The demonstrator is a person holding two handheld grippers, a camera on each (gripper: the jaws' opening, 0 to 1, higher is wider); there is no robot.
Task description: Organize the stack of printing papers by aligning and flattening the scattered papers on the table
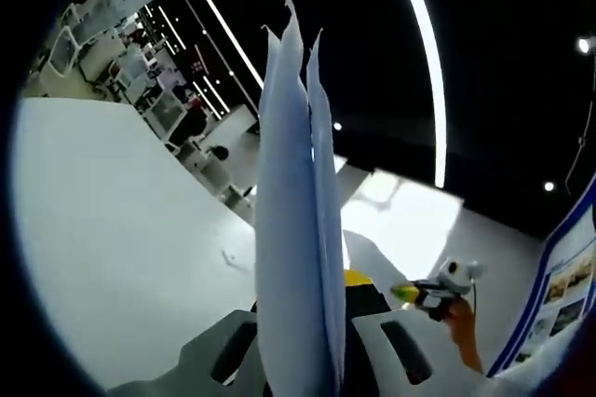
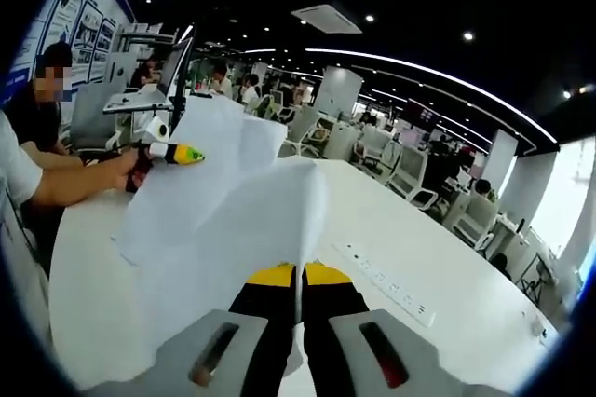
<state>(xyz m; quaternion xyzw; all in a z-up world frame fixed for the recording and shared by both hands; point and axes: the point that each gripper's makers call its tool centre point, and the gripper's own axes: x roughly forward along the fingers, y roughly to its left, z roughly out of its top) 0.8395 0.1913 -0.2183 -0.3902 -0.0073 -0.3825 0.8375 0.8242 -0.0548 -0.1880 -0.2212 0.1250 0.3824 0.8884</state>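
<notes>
Several white printing papers (image 1: 293, 211) stand edge-on, lifted off the white table (image 1: 121, 229), and my left gripper (image 1: 312, 360) is shut on their lower part. To the right, my right gripper (image 1: 433, 293) shows with its yellow tip toward the sheets. In the right gripper view, the papers (image 2: 214, 201) spread out in front as loose, uneven sheets. My right gripper (image 2: 298, 276) is shut on one sheet's near edge, between its yellow pads. My left gripper (image 2: 172, 152), held by a hand, grips the sheets' far left side.
A power strip (image 2: 386, 287) is set into the table (image 2: 419, 248) to the right of the jaws. A person's arm (image 2: 65, 183) reaches in from the left. Office chairs (image 2: 410, 173) and desks line the far side. A poster board (image 1: 559, 285) stands at the right.
</notes>
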